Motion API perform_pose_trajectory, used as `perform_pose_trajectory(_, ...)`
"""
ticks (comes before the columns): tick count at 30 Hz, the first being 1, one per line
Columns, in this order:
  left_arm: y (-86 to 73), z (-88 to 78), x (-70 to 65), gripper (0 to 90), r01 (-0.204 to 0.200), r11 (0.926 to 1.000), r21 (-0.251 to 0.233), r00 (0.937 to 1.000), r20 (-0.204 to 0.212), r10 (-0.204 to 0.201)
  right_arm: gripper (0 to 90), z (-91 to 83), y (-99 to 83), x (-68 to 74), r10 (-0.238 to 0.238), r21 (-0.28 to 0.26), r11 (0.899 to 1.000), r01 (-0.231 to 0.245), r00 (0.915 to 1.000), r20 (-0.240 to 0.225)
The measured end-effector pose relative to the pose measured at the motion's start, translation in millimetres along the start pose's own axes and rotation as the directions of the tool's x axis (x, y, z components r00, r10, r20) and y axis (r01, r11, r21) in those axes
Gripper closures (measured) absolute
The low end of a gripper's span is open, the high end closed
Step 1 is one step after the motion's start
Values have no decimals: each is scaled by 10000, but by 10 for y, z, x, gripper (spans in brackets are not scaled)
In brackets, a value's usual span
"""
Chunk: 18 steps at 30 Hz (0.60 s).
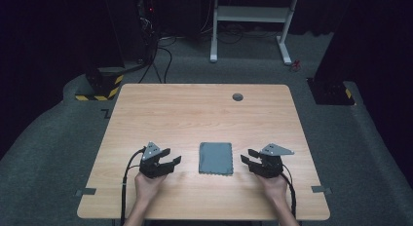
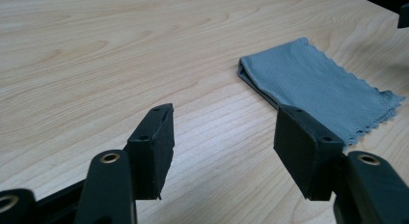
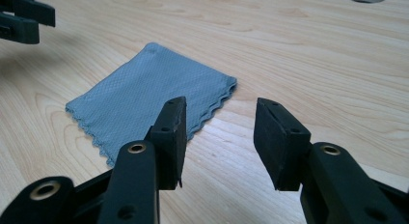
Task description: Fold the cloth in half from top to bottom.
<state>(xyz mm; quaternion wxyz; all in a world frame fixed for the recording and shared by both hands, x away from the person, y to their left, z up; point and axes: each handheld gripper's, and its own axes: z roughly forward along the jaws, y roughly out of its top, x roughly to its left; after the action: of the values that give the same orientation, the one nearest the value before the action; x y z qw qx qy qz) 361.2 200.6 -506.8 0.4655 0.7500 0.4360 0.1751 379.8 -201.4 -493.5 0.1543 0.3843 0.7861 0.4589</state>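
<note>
Left claw (image 1: 172, 157) spread, empty, lower left of frame; right claw (image 1: 246, 156) spread, empty, lower right. Wooden surface (image 1: 160, 109) bare around. Folded grey cloth (image 1: 215, 158) lower centre, between claws. Advice: approach low, pinch scalloped edge squarely.

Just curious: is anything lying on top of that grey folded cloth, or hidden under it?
Nothing lies on the grey folded cloth; its top is bare. It rests flat on the light wooden table. What its layers cover cannot be seen.

left gripper (image 2: 224, 147) jaws apart, empty — folded grey cloth (image 2: 320, 86) beyond on table (image 2: 96, 50)
</note>
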Motion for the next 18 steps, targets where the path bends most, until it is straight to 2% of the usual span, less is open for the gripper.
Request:
perform_pose_trajectory(2, -14, -32, 34, 399, 183, 9998, -40, 9998, -52, -183, 554, -41, -15, -33, 77, -139, 9999, -77, 10000, 27)
perform_pose_trajectory(8, -42, -77, 80, 397, 221, 9998, -22, 9996, -188, -222, 554, -151, -55, -101, 246, -273, 9993, -241, 9996, 154)
perform_pose_trajectory(12, -72, -104, 111, 398, 97, 9998, 187, 9992, -389, -90, 555, -181, -80, -130, 371, -307, 9989, -364, 9991, 218)
perform_pose_trajectory(14, -97, -129, 137, 398, 250, 9996, 160, 9988, -421, -243, 555, -193, -98, -149, 370, -288, 9989, -363, 9990, 244)
perform_pose_trajectory(18, -129, -155, 188, 398, 312, 9993, 224, 9976, -622, -298, 555, -223, -128, -177, 450, -327, 9985, -439, 9984, 334)
